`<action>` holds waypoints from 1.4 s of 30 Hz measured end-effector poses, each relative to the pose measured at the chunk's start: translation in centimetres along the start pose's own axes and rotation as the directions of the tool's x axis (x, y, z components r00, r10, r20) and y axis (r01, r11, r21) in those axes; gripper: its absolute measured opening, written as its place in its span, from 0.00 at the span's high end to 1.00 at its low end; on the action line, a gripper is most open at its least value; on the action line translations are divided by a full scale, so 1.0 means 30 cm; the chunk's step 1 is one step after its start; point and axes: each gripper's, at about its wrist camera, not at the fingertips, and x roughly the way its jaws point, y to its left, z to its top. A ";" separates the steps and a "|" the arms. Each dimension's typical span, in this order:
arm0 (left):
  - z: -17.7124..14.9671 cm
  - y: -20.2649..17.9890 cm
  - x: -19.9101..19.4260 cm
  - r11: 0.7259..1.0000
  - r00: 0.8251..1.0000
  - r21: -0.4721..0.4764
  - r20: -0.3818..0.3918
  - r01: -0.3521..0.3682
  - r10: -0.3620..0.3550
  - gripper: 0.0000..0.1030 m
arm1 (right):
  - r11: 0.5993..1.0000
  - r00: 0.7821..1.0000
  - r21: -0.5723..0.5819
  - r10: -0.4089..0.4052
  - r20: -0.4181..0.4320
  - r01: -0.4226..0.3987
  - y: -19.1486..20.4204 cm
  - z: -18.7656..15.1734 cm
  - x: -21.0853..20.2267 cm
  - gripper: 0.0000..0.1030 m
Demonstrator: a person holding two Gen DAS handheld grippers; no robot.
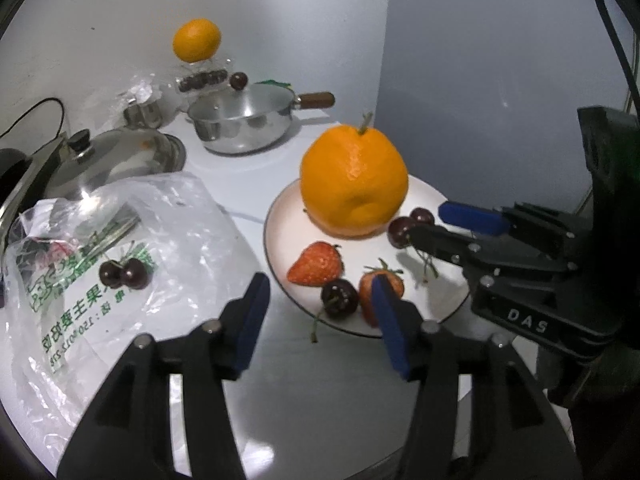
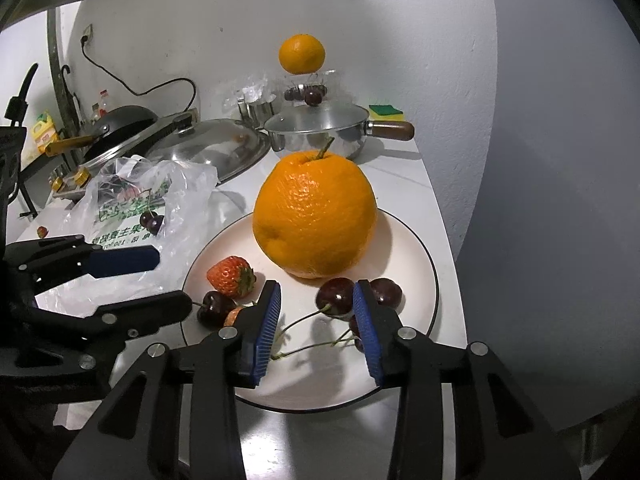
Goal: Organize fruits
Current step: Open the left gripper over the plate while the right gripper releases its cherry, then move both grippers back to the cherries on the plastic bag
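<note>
Your left gripper (image 1: 320, 300) was part open over the plate's (image 1: 280, 216) near-left edge, nothing gripped; one strawberry (image 1: 394, 286) sat behind its right pad. Your right gripper (image 2: 316, 308) was narrowly open with nothing clamped, a cherry (image 2: 335, 295) lay on the plate beside its right pad. Big orange (image 2: 314, 216) stood at plate centre, second strawberry (image 2: 230, 276) at its left. Two cherries (image 1: 124, 274) sat on the plastic bag (image 1: 168, 216) left of the plate.
</note>
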 end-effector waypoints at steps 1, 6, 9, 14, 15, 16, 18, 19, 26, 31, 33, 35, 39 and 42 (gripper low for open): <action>-0.002 0.008 -0.008 1.000 1.000 -0.003 0.004 -0.003 0.003 0.47 | 1.000 1.000 -0.001 -0.001 0.004 0.001 0.003 0.003 -0.005 0.61; -0.012 0.048 -0.045 1.000 1.000 -0.020 0.019 -0.013 0.014 0.47 | 1.000 1.000 -0.017 -0.006 0.012 0.006 0.042 0.013 -0.022 0.61; -0.020 0.073 -0.067 0.999 0.999 -0.031 0.028 -0.021 0.022 0.47 | 1.000 1.000 -0.029 -0.005 0.017 0.006 0.069 0.021 -0.029 0.61; -0.035 0.118 -0.096 0.998 0.998 -0.053 0.038 -0.038 0.040 0.47 | 0.999 1.000 -0.050 0.002 0.024 -0.001 0.122 0.035 -0.038 0.61; -0.038 0.130 -0.102 0.997 0.998 -0.058 0.041 -0.042 0.044 0.47 | 0.999 1.000 -0.053 0.004 0.024 -0.002 0.133 0.038 -0.038 0.61; -0.041 0.141 -0.108 0.997 0.998 -0.062 0.043 -0.045 0.048 0.47 | 0.998 1.000 -0.058 0.006 0.024 -0.005 0.146 0.042 -0.037 0.61; -0.048 0.164 -0.120 0.996 0.997 -0.072 0.047 -0.051 0.055 0.47 | 0.998 1.000 -0.067 0.010 0.024 -0.009 0.167 0.046 -0.035 0.61; -0.053 0.177 -0.127 0.995 0.997 -0.078 0.050 -0.055 0.059 0.47 | 0.997 1.000 -0.073 0.012 0.024 -0.010 0.179 0.048 -0.033 0.61; -0.080 0.261 -0.161 0.991 0.995 -0.110 0.060 -0.078 0.085 0.47 | 0.993 0.999 -0.112 0.028 0.020 -0.026 0.279 0.071 -0.008 0.61; -0.093 0.321 -0.177 0.987 0.993 -0.133 0.068 -0.086 0.095 0.47 | 0.991 0.999 -0.132 0.031 0.018 -0.028 0.335 0.089 0.007 0.61; -0.101 0.349 -0.187 0.986 0.993 -0.143 0.072 -0.087 0.098 0.47 | 0.990 0.999 -0.139 0.030 0.015 -0.028 0.357 0.096 0.017 0.61; -0.104 0.369 -0.189 0.985 0.992 -0.151 0.074 -0.090 0.102 0.47 | 0.989 0.999 -0.144 0.031 0.013 -0.029 0.378 0.101 0.025 0.61; -0.117 0.412 -0.195 0.982 0.991 -0.163 0.076 -0.098 0.112 0.47 | 0.987 0.999 -0.158 0.033 0.004 -0.032 0.417 0.110 0.045 0.61; -0.125 0.441 -0.199 0.979 0.990 -0.177 0.079 -0.102 0.118 0.47 | 0.985 0.999 -0.170 0.036 -0.003 -0.036 0.447 0.114 0.061 0.61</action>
